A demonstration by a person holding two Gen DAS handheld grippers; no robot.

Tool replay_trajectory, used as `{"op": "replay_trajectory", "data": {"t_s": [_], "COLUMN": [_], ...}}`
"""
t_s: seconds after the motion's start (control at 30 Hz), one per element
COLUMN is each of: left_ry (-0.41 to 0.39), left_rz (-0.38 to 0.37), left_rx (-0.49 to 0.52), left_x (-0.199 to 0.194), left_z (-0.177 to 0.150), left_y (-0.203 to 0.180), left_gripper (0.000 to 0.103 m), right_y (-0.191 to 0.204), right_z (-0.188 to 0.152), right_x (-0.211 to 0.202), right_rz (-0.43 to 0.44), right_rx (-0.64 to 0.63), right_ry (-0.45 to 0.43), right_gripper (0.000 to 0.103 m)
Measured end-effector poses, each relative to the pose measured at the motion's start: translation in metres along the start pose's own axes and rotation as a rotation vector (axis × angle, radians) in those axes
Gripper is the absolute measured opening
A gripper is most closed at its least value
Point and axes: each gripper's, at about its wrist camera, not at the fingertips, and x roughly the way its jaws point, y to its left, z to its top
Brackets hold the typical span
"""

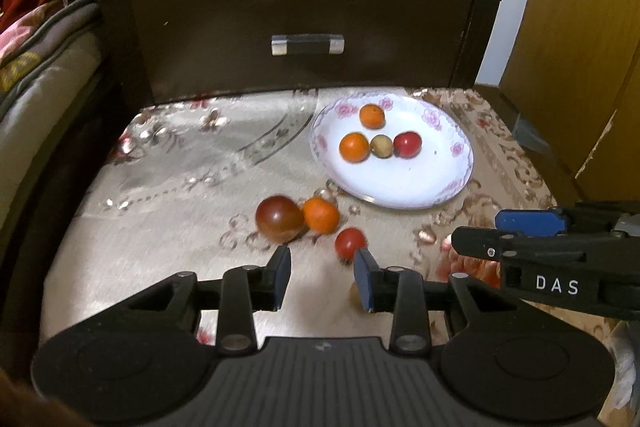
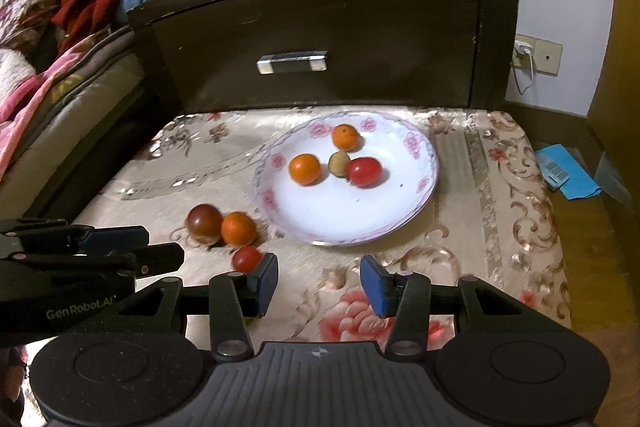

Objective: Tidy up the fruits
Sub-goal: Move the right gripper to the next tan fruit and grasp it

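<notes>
Both tongs released and empty: left gripper [image 1: 322, 273] has small red tomato [image 1: 350, 243] just ahead of its right pad, right gripper [image 2: 319, 283] has plate [image 2: 400, 223] straight ahead; a clipped approach could roll it away.

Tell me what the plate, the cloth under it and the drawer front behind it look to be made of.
Plate: likely glazed ceramic or porcelain, though melamine is possible; glossy white with pink printed flowers on the rim.
Cloth: seemingly woven satin-like fabric; it has a soft sheen and a floral scroll pattern.
Drawer front: dark-stained wood or veneer, chipped pale along its top edge, with a shiny metal handle.
</notes>
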Motion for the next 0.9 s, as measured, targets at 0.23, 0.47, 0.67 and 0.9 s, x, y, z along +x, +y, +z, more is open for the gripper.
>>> {"op": "replay_trajectory", "data": {"t_s": [0.23, 0.47, 0.67, 0.9], "left_ry": [0.034, 0.058, 0.076, 0.082], "left_rz": [-0.003, 0.009, 0.004, -0.003], "left_rx": [-0.001, 0.000, -0.010, 0.002], "left_x": [-0.007, -0.007, 0.000, 0.004], "left_z": [-0.018, -0.028, -0.029, -0.026], "left_y": [0.007, 0.016, 0.023, 0.023], "left_gripper": [0.043, 0.047, 0.048, 0.048], "right_y": [0.017, 0.034, 0.042, 0.054], "right_z": [-0.016, -0.030, -0.034, -0.033], "right_x": [-0.002, 0.005, 0.019, 0.037], "right_rz": [0.019, 0.043, 0.064, 0.088], "right_rx": [-0.024, -0.072, -0.106, -0.134], "right_ry": [0.045, 0.095, 0.121, 0.133], "right_gripper": [0.039, 0.039, 0.039, 0.039]}}
